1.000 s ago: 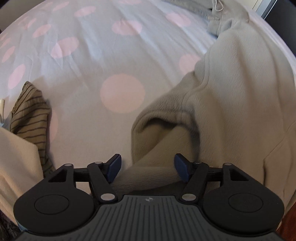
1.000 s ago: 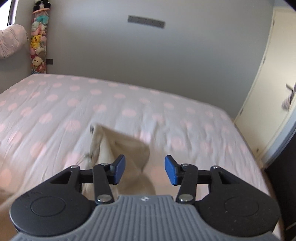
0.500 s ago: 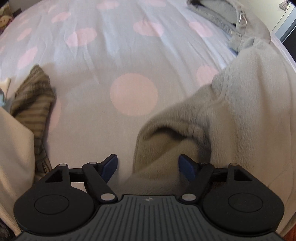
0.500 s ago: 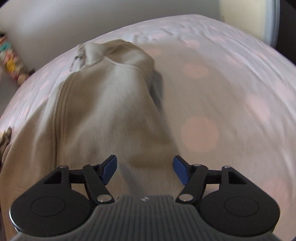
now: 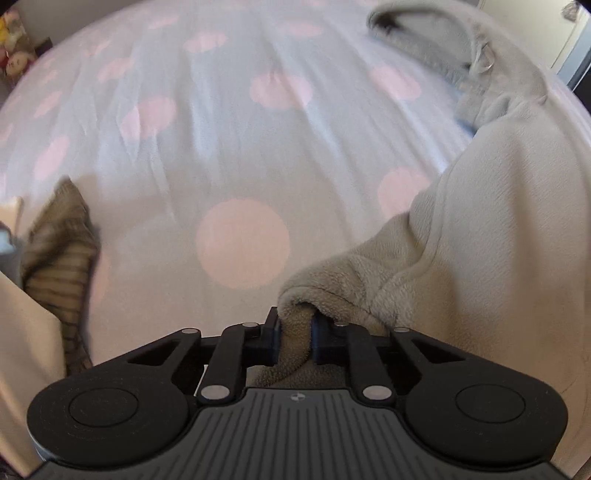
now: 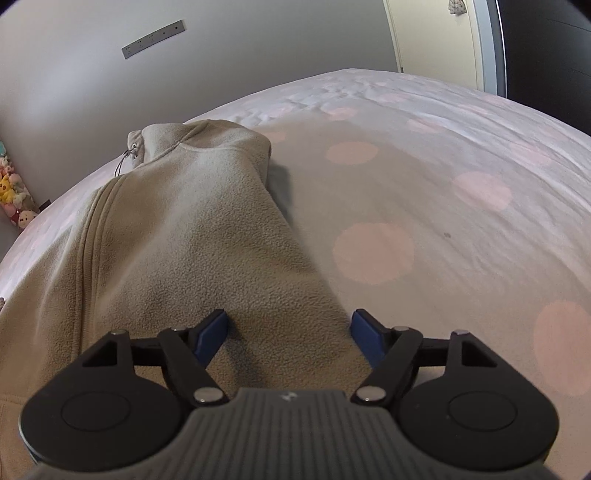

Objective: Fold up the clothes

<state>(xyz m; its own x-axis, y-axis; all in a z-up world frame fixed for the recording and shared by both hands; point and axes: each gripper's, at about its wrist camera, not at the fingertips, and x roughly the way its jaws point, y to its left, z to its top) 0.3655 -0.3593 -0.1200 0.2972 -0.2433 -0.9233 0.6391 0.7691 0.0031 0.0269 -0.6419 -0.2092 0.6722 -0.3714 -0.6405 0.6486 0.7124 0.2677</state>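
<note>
A beige fleece jacket point(image 5: 491, 236) lies on the polka-dot bed, its collar and zip pull toward the far right in the left wrist view. My left gripper point(image 5: 294, 334) is closing, and its blue pads pinch a fold of the jacket's sleeve cuff. In the right wrist view the same fleece jacket point(image 6: 192, 236) stretches away with its zipper seam on the left. My right gripper point(image 6: 288, 332) hovers low over the jacket's near right edge; its jaws are opening, wide apart, with fleece lying between the pads but not pinched.
The bed sheet point(image 5: 229, 140) is pale with pink dots and spreads wide to the left and far side. A striped brown garment point(image 5: 62, 251) and a cream cloth point(image 5: 22, 354) lie at the left edge. A grey wall point(image 6: 110, 74), plush toys point(image 6: 11, 192) and a door point(image 6: 436, 33) lie beyond the bed.
My left gripper closed on the sleeve cuff that lay between its open pads. My right gripper swung down from facing the wall to just over the jacket and opened wider.
</note>
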